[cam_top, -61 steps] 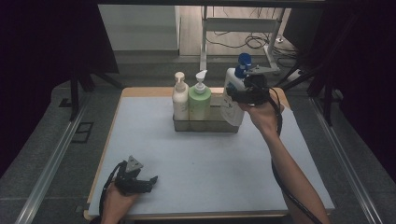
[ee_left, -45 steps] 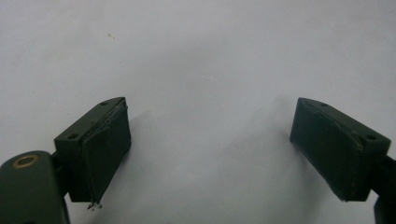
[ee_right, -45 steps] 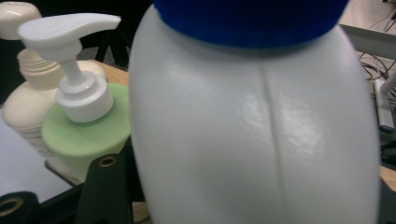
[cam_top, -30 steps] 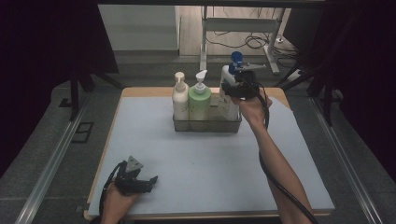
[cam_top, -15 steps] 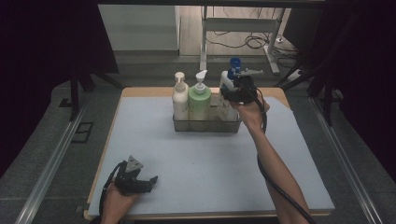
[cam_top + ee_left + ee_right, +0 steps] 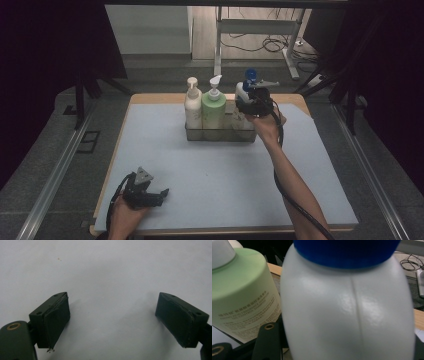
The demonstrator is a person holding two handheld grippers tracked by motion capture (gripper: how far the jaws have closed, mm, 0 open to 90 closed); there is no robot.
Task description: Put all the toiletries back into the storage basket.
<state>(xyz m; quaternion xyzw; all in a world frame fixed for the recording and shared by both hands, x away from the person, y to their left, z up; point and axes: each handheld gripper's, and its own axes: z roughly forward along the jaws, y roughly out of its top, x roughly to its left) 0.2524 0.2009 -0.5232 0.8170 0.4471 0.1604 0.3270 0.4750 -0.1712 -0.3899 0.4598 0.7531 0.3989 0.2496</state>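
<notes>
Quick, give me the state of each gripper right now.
Left gripper: open, jaws spread wide over the bare mat, holding nothing.
Right gripper: at the white bottle with the blue cap in the rack; whether it is closed cannot be told.

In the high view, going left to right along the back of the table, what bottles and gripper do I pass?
Cream-white pump bottle → light green pump bottle → white bottle with a blue cap, with the right gripper at it. All three stand in the clear rectangular caddy.
</notes>
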